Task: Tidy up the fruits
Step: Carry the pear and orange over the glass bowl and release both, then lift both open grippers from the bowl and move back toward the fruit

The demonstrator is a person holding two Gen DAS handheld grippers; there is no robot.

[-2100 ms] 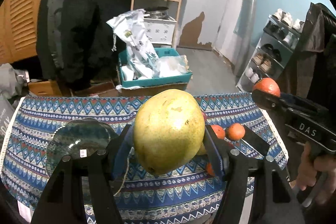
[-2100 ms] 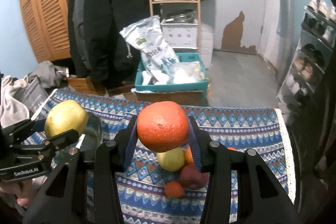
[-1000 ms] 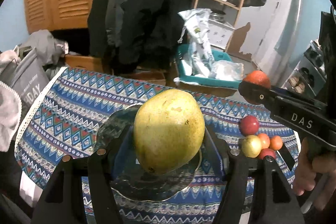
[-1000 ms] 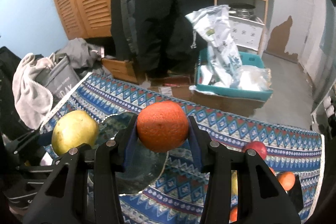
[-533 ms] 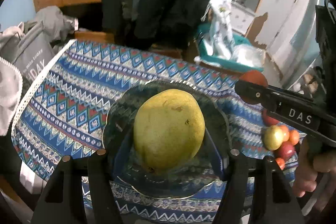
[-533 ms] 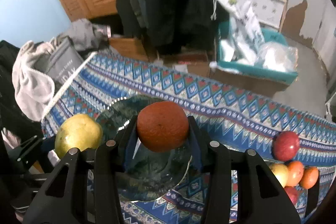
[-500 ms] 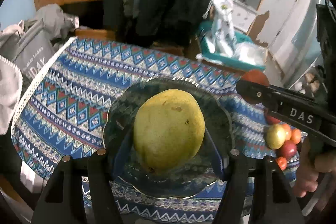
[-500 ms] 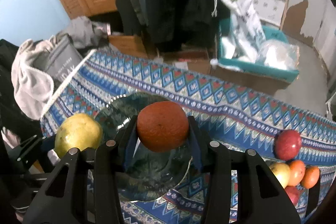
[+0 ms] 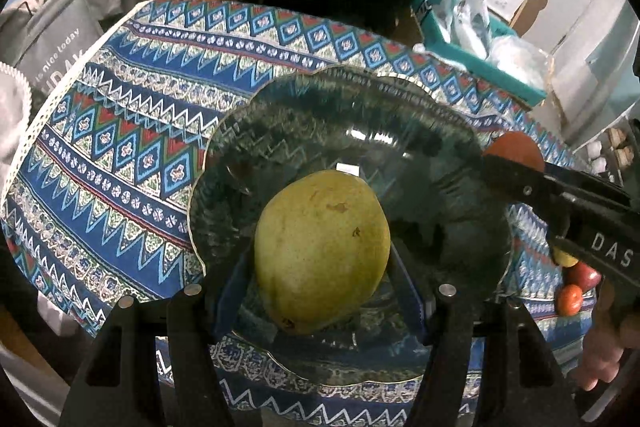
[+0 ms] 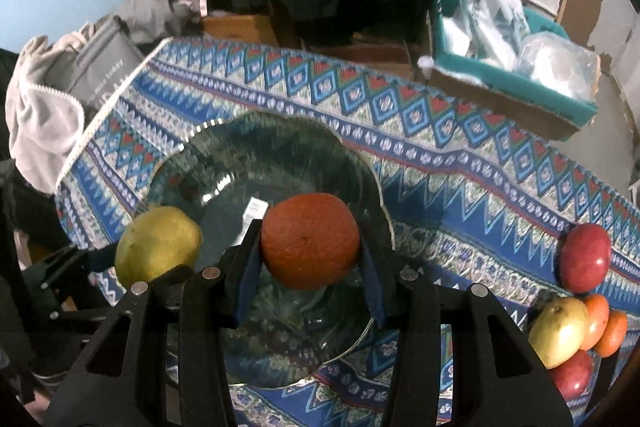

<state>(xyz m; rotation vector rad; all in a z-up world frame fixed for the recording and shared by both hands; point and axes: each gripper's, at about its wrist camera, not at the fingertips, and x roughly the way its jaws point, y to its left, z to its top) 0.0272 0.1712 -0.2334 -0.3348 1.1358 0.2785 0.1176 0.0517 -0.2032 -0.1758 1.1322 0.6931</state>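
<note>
While both tongs hover inside the glass plate (image 9: 224, 147) rim, left tongs (image 9: 322, 263) grip the pear (image 9: 322, 251), right tongs (image 10: 310, 247) the orange (image 10: 310, 241).

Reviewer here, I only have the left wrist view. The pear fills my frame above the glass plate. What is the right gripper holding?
Observer: The right gripper is shut on an orange, above the glass plate too.
Reviewer: How many fruits are left on the cloth? I see only a few behind the other gripper.
Observer: The right wrist view shows a cluster of about five at the cloth's right edge, the red apple farthest back.
Reviewer: Anything on the plate?
Observer: Only a white sticker, no fruit.
</note>
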